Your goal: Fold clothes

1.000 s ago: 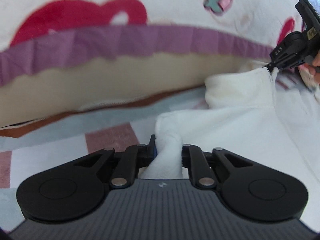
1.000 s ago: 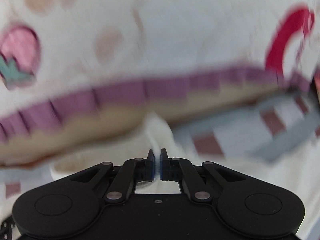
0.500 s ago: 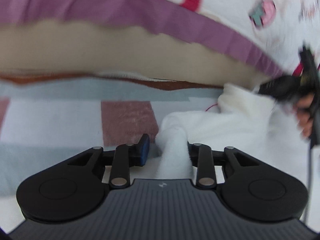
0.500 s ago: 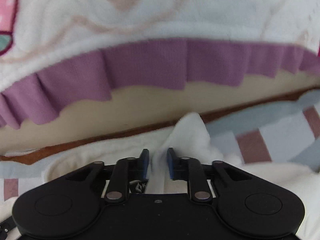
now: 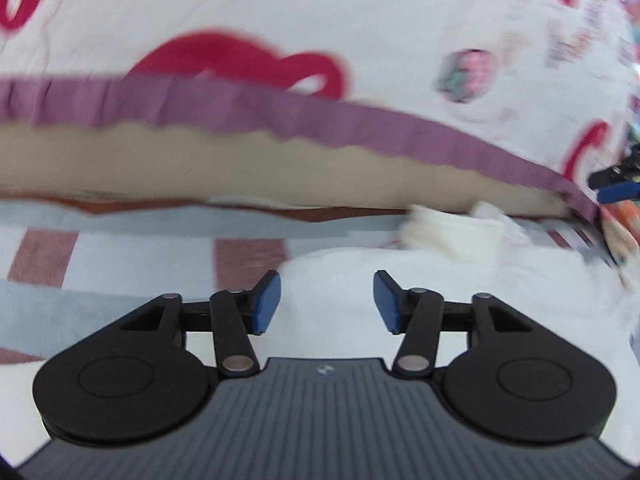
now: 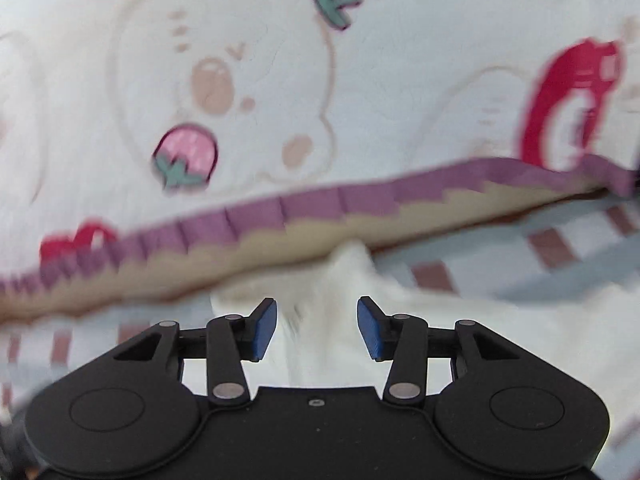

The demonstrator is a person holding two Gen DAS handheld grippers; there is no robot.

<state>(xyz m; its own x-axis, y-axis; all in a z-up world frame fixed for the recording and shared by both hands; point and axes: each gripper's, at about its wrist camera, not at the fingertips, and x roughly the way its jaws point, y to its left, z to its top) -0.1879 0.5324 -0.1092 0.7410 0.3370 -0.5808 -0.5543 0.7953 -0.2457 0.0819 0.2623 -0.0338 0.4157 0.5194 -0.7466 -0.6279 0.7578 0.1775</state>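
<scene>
Risk: the white fleece garment (image 5: 400,292), lying on the striped bedsheet (image 5: 120,256) at lower centre of both views, may spring open once released, since its raised peak (image 6: 352,264) looks unsettled. My left tongs (image 5: 326,300) and right tongs (image 6: 316,328) are opening, pads clear of the fabric, both pitched downward toward the cartoon-print quilt with purple trim (image 6: 280,80).

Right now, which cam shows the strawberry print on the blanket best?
Right wrist view: the strawberry print sits near centre, large, with pink body and green leaves readable. Left wrist view shows only a small, blurred one towards the right edge.
</scene>
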